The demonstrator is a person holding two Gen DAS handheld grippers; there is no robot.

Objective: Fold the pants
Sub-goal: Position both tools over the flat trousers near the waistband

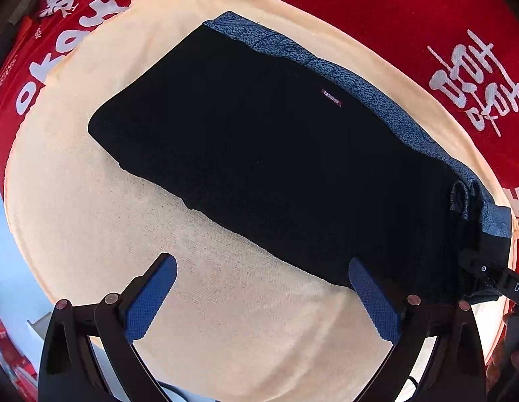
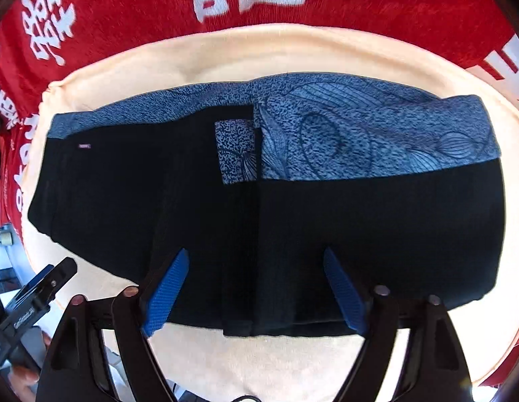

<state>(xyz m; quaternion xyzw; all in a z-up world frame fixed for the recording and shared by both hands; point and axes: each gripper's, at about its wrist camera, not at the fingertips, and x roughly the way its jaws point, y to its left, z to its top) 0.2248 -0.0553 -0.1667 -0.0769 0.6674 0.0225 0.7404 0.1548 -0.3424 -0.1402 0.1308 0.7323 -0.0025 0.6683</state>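
Right wrist view looks down on the pants (image 2: 293,227), dark with a blue patterned band, lying folded flat on a cream towel (image 2: 259,361) over a red cloth (image 2: 393,6). Both the right gripper (image 2: 256,288) and the left gripper (image 1: 262,298) hang wide open, holding nothing. I'd judge the fabric soft, light and floppy; best pinched at a folded edge or corner, through all layers.

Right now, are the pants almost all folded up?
Nearly. The pants already lie as a compact black bundle with the blue patterned band along the far edge, flat on the cream towel. Nothing is in hand: the left tool and right tool both hover open. At most one more fold or some tidying looks left.
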